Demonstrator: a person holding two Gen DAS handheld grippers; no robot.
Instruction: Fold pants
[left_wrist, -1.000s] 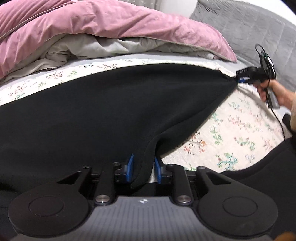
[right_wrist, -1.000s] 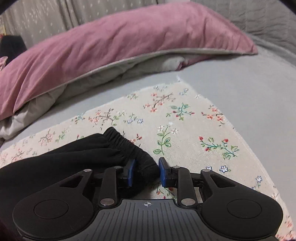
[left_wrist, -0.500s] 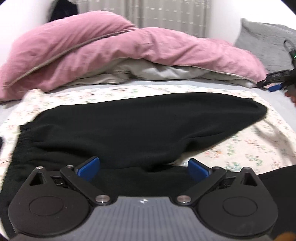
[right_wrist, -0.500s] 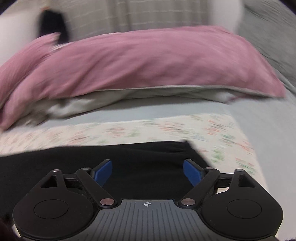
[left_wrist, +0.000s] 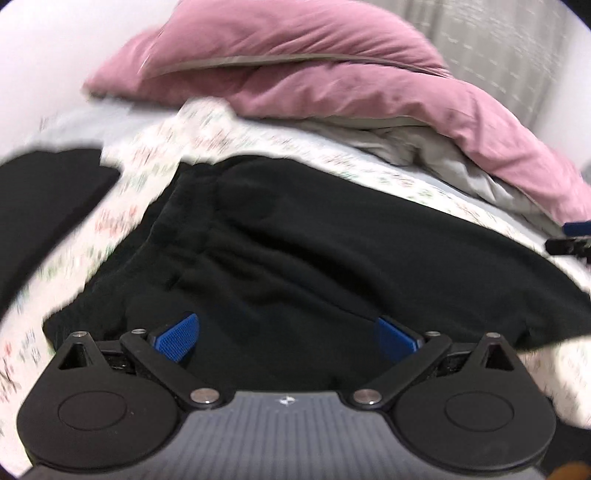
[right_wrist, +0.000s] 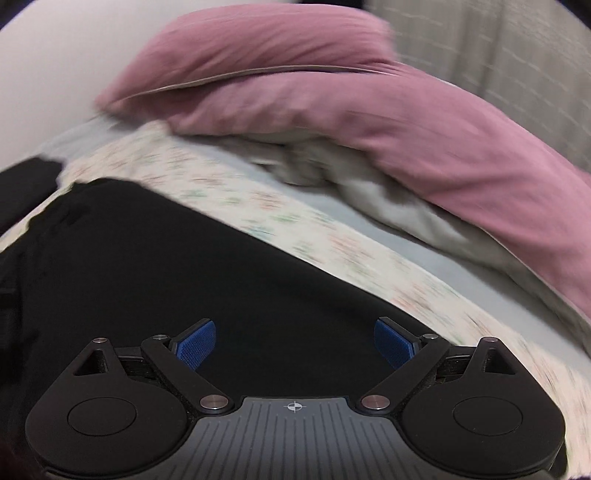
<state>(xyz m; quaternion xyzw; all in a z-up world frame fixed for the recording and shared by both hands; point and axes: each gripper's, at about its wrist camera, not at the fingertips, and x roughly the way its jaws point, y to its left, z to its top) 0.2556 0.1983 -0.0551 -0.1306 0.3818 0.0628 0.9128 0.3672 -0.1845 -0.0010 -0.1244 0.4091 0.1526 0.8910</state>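
The black pants (left_wrist: 332, 251) lie folded lengthwise on a floral cloth (left_wrist: 229, 136) on the bed, the elastic waistband (left_wrist: 192, 218) at the left. My left gripper (left_wrist: 286, 334) is open and empty, hovering just above the near edge of the pants. My right gripper (right_wrist: 293, 339) is open and empty over the black fabric (right_wrist: 184, 266) further right. Its blue tip also shows at the right edge of the left wrist view (left_wrist: 576, 229). Both views are motion-blurred.
A pink duvet (left_wrist: 332, 74) with grey lining is heaped along the far side of the bed (right_wrist: 369, 122). Another black garment (left_wrist: 44, 206) lies at the far left on the floral cloth. A curtain (right_wrist: 498, 48) hangs behind.
Both grippers let go of the pants and opened wide. The pants now lie flat on the cloth, and both cameras have swung left towards the waistband.
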